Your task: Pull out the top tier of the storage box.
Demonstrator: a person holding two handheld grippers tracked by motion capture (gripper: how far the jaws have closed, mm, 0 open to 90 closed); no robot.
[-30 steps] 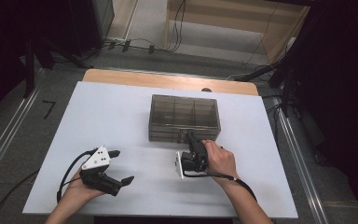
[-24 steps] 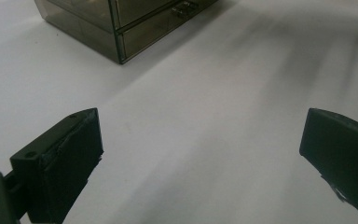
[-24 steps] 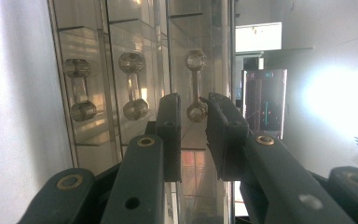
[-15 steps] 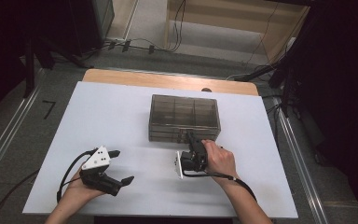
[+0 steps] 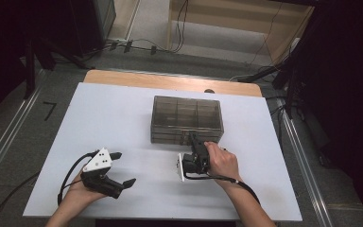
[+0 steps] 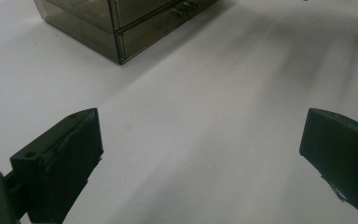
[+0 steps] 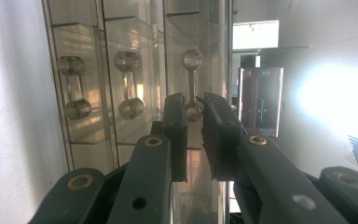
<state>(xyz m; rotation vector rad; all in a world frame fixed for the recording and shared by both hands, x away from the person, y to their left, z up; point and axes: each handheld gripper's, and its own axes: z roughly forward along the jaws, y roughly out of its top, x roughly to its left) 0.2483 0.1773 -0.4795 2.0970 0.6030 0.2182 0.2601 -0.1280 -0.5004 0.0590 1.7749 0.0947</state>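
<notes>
Nearest the person, the left gripper rests on the white worktop with its black jaws wide apart over bare matte surface. Farther in, the right gripper, turned on its side, has just been closing its jaws on a clear dumbbell-shaped drawer handle, which sits between the pads. Beyond stands the smoky translucent plastic drawer box, rectangular with glossy walls, at mid-worktop; whether its compartments hold anything I cannot tell
</notes>
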